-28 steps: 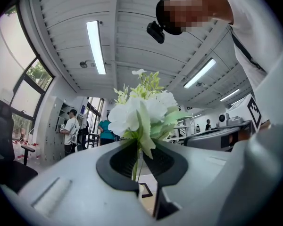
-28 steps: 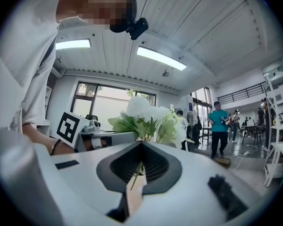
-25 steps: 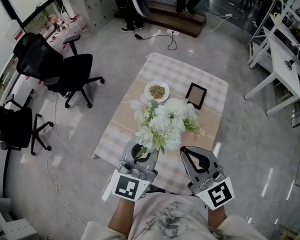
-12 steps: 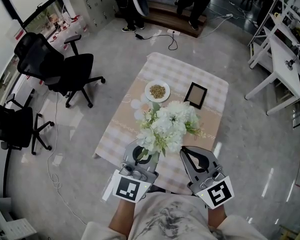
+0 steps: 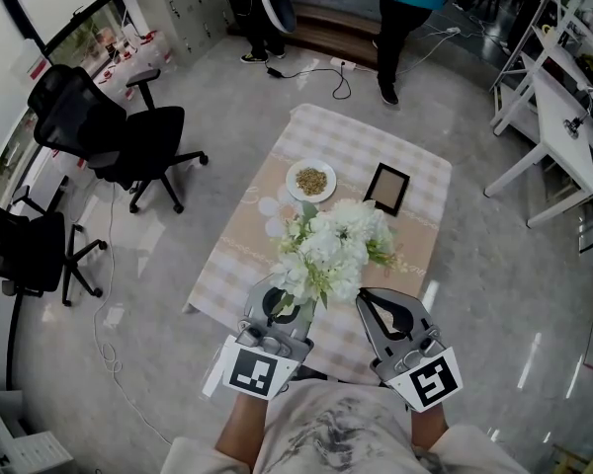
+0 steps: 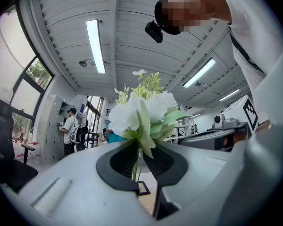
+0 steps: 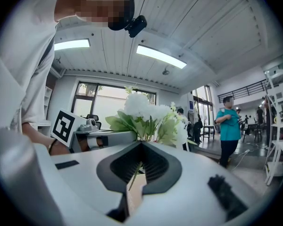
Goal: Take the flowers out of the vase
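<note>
Left claw [image 5: 280,294]: we have it clamped on the flowers' [image 5: 331,250] stems.
Flowers: over the tabletop's [image 5: 415,181] near end.
Right claw [image 5: 365,297]: closed, empty, just beside our blooms.

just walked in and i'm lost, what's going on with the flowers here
A person stands at a table with a checked cloth, a gripper in each hand. The left gripper is shut on the stems of a white flower bouquet, holding it upright. The right gripper sits beside it, jaws together; whether it pinches a stem is unclear. No vase can be made out.
</note>
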